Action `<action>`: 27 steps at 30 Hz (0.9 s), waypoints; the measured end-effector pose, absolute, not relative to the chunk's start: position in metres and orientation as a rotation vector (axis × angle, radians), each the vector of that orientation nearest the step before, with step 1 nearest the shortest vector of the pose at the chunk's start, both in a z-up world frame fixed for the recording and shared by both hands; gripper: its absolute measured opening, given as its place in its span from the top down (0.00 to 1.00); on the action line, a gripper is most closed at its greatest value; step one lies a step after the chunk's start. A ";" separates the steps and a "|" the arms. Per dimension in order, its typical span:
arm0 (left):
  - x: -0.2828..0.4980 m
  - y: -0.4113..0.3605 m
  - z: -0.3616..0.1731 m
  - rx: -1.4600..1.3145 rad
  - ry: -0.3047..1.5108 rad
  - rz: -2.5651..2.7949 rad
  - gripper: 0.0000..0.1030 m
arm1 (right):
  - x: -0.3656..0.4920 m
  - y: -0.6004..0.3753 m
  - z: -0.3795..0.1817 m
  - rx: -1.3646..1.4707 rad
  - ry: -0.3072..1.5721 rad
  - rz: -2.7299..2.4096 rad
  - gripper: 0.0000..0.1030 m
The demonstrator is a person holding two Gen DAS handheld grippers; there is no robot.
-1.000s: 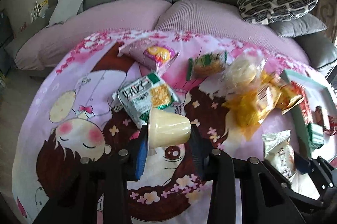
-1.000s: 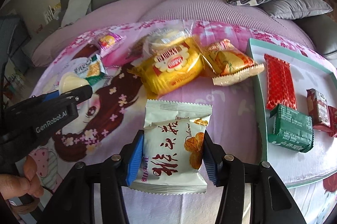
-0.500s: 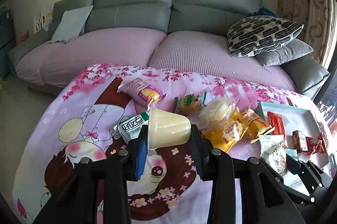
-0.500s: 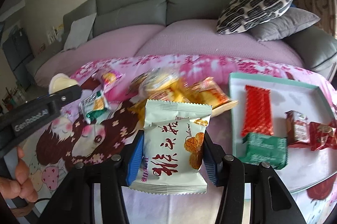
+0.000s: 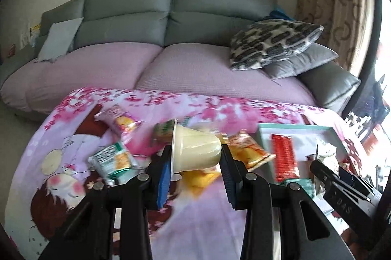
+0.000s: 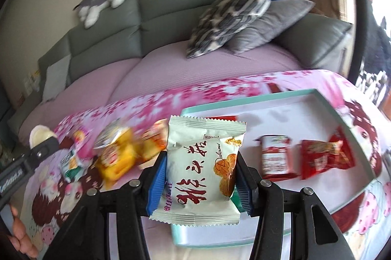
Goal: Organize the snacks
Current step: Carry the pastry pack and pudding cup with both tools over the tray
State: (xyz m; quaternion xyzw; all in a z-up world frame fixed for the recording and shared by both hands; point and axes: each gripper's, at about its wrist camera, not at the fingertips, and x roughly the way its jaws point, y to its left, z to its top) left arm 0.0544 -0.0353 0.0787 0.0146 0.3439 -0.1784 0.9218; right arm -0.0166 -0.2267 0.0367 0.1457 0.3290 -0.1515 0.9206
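Note:
My left gripper (image 5: 195,162) is shut on a pale yellow pudding cup (image 5: 195,150), held sideways above the pink cartoon cloth (image 5: 61,162). My right gripper (image 6: 199,174) is shut on a white biscuit packet (image 6: 200,167) with red writing, held over the front left corner of the teal-rimmed tray (image 6: 342,113). The tray also shows in the left wrist view (image 5: 293,129), with a red packet (image 5: 284,155) in it. The left gripper and its cup (image 6: 39,135) show at the left edge of the right wrist view.
Loose snacks lie on the cloth: a yellow bag (image 6: 114,157), a green-white packet (image 5: 113,160), a pink packet (image 5: 119,119), an orange packet (image 5: 246,150). Red packets (image 6: 276,157) (image 6: 325,157) lie in the tray. A grey sofa (image 5: 171,15) with pillows (image 5: 271,42) stands behind.
Both grippers have lifted and swung right toward the tray, each still holding its snack. The right gripper with the biscuit packet now hangs over the tray's corner.

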 end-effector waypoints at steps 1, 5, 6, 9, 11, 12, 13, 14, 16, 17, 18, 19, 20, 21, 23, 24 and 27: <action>0.053 -0.042 0.079 0.036 0.706 -0.382 0.62 | -0.019 -0.233 0.037 0.308 0.672 -0.326 0.47; 0.044 -0.071 0.080 0.066 0.701 -0.444 0.62 | -0.031 -0.259 0.041 0.339 0.653 -0.388 0.47; 0.041 -0.079 0.079 0.076 0.701 -0.460 0.62 | -0.035 -0.266 0.042 0.348 0.647 -0.404 0.47; 0.035 -0.100 0.080 0.099 0.698 -0.503 0.62 | -0.044 -0.283 0.044 0.367 0.634 -0.445 0.47; 0.031 -0.113 0.079 0.114 0.698 -0.527 0.62 | -0.049 -0.292 0.045 0.381 0.629 -0.471 0.47; 0.029 -0.119 0.079 0.123 0.697 -0.537 0.62 | -0.052 -0.298 0.045 0.390 0.627 -0.481 0.47; 0.027 -0.123 0.079 0.129 0.696 -0.544 0.62 | -0.054 -0.300 0.045 0.393 0.626 -0.486 0.47; 0.026 -0.128 0.079 0.136 0.693 -0.553 0.62 | -0.056 -0.305 0.046 0.396 0.624 -0.497 0.47; 0.022 -0.138 0.079 0.149 0.690 -0.570 0.62 | -0.059 -0.311 0.046 0.399 0.620 -0.509 0.47; 0.021 -0.141 0.079 0.153 0.689 -0.576 0.62 | -0.061 -0.315 0.047 0.403 0.617 -0.516 0.47; 0.020 -0.146 0.078 0.157 0.686 -0.583 0.62 | -0.062 -0.319 0.047 0.406 0.614 -0.522 0.47; 0.019 -0.150 0.078 0.162 0.686 -0.588 0.62 | -0.063 -0.320 0.046 0.408 0.612 -0.525 0.47; 0.019 -0.153 0.077 0.167 0.688 -0.591 0.62 | -0.064 -0.323 0.046 0.410 0.610 -0.529 0.47; 0.018 -0.156 0.076 0.172 0.690 -0.593 0.62 | -0.065 -0.326 0.046 0.412 0.607 -0.533 0.47; 0.018 -0.163 0.073 0.181 0.693 -0.599 0.62 | -0.068 -0.330 0.047 0.412 0.599 -0.538 0.47; 0.018 -0.165 0.072 0.183 0.693 -0.601 0.62 | -0.069 -0.331 0.048 0.411 0.593 -0.539 0.47; 0.018 -0.173 0.071 0.184 0.689 -0.609 0.62 | -0.072 -0.336 0.052 0.403 0.575 -0.545 0.47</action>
